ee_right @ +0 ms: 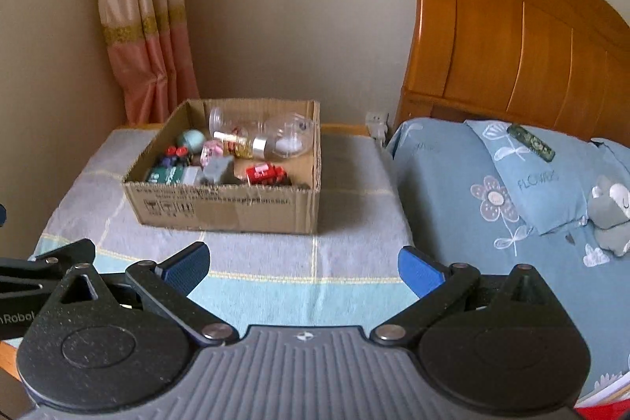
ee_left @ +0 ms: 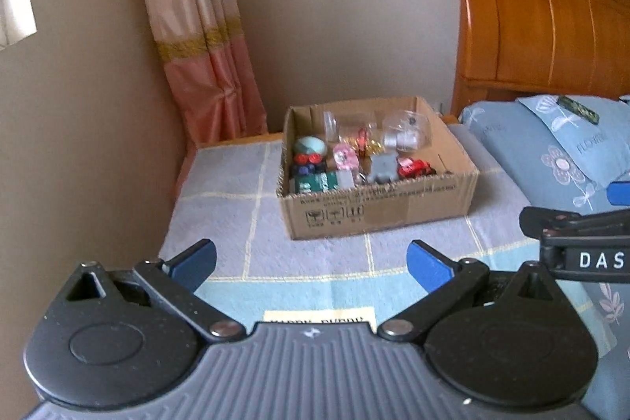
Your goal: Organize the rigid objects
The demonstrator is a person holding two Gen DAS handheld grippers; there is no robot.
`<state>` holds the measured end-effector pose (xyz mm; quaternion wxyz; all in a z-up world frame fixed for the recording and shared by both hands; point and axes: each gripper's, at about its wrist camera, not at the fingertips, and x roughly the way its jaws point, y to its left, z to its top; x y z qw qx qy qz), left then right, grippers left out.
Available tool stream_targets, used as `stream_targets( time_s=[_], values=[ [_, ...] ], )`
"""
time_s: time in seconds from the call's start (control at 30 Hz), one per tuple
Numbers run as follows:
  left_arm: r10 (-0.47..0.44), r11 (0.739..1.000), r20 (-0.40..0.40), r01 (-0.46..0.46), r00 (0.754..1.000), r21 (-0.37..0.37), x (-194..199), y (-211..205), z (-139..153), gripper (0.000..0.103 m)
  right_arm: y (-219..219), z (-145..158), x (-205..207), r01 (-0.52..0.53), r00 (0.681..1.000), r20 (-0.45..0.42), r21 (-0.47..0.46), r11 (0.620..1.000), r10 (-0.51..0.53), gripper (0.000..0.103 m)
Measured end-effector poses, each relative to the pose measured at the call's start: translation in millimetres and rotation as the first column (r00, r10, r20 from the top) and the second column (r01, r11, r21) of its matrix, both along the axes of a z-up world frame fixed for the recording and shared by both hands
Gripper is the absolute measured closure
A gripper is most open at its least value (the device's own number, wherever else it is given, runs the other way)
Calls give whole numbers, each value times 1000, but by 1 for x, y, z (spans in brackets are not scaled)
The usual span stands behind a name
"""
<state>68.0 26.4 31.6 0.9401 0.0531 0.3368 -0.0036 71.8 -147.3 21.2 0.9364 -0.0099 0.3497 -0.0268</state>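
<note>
An open cardboard box [ee_left: 378, 209] [ee_right: 228, 209] stands on a grey checked cloth. Inside lie several small rigid items: a red toy car [ee_left: 413, 168] [ee_right: 265, 174], a grey block [ee_left: 381, 168] [ee_right: 218, 170], a clear globe [ee_left: 407, 130] [ee_right: 289, 134], a teal round piece [ee_left: 310, 145] [ee_right: 191, 139] and a green box [ee_left: 317, 182] [ee_right: 167, 176]. My left gripper [ee_left: 311, 264] hovers open in front of the box, nothing between its blue pads. My right gripper [ee_right: 303, 268] is likewise open and empty, short of the box's near right corner.
A bed with blue floral pillows [ee_right: 523, 180] and a wooden headboard [ee_right: 512, 42] lies to the right. A dark green patterned bar [ee_right: 531, 142] and a grey plush toy [ee_right: 608, 219] rest on the pillows. A pink curtain [ee_left: 204, 58] hangs behind the cloth-covered surface at the left.
</note>
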Motion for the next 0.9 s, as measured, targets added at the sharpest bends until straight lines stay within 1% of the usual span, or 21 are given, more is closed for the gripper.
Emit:
stream_targets(
  time_s=[0.17,0.5,0.9],
  values=[
    [26,1000,-6,-26,1000,-5,4,1,-2,1,-1,0,2,-2,1000,-7,4,1000,2,0],
    [46,999,-18,-46,999,-4,4,2,-4,1,5,-4,3,-6,1000,-21,-2,1000,6,0],
    [49,999,-17,-49,999,-4,2,1,-1,1,5,-3,1,-7,1000,-18,0,1000,7,0]
  ],
)
